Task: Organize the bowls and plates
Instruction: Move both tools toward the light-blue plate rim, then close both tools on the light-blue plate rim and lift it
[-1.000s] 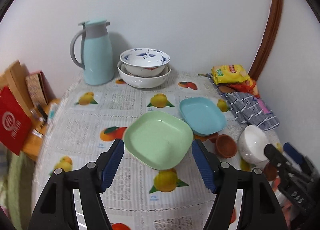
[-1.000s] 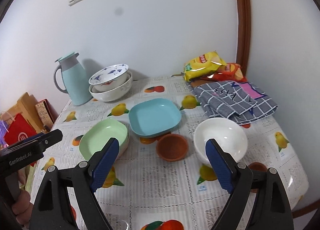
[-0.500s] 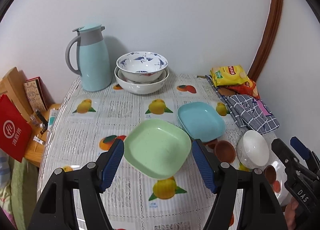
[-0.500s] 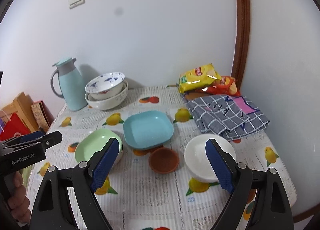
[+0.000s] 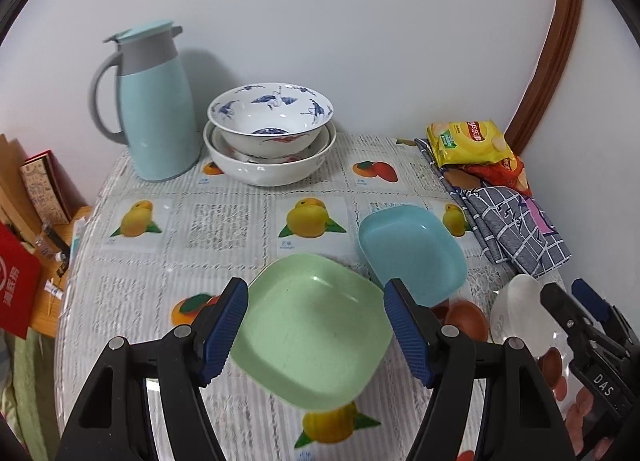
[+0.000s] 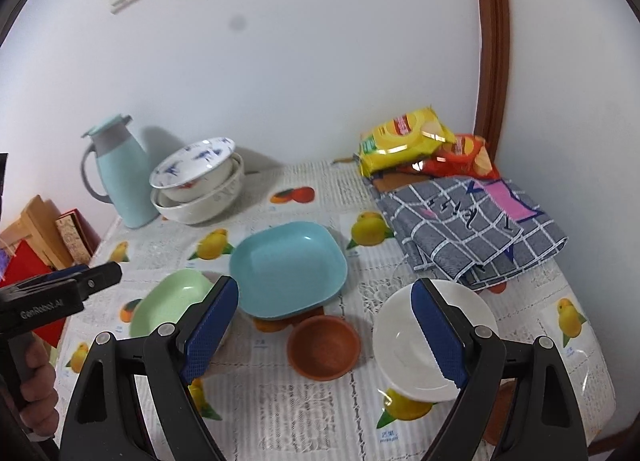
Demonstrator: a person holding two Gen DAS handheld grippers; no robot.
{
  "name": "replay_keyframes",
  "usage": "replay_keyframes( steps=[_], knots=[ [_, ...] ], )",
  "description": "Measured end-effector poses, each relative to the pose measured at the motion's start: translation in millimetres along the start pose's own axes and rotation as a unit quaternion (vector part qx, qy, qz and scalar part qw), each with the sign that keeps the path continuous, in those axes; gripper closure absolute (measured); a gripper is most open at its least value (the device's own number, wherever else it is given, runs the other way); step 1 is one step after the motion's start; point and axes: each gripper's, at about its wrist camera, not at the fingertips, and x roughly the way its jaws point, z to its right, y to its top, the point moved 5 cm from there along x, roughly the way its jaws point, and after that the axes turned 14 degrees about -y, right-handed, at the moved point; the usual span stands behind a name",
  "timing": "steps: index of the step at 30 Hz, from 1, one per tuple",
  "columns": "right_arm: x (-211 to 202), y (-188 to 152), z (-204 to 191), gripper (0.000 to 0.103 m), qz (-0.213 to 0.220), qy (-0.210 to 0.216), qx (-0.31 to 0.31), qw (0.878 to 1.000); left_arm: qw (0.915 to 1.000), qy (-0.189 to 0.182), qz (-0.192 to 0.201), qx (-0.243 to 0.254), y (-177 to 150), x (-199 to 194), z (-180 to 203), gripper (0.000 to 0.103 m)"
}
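Plates, green point(image 5: 312, 335) and blue point(image 5: 412, 251), sit untouched on the tabletop point(image 5: 224, 221) while both views have drawn back and up; left claw point(image 5: 316, 327) and right claw point(image 6: 326, 331) gape empty, so sorting is unstarted.

A green plate point(image 5: 310, 335) and a blue plate point(image 5: 412, 253) lie side by side. A brown dish point(image 6: 323, 347) sits beside a white bowl point(image 6: 432, 335). Two patterned bowls point(image 5: 270, 133) are nested.

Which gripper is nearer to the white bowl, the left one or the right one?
The right gripper: its right finger overlaps the white bowl in its own view. The left gripper frames the green plate, further left.
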Motion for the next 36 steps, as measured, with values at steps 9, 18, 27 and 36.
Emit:
replay_keyframes(
  steps=[9,18,27,36],
  knots=[
    [50,5,-7,0.024,-0.025,0.002,-0.004,1.0,0.9994,-0.011,-0.034,0.004,22,59,-1,0.035],
    [99,9,-12,0.026,-0.058,-0.007,-0.013,0.998,0.9969,-0.023,-0.074,0.011,39,115,7,0.036],
    [132,8,-17,0.045,-0.082,-0.041,-0.03,0.995,0.9924,-0.049,-0.113,0.003,30,159,13,0.043],
    [154,2,-32,0.053,-0.102,-0.065,-0.055,0.991,0.9904,-0.053,-0.127,-0.012,26,178,3,0.063]
  ],
)
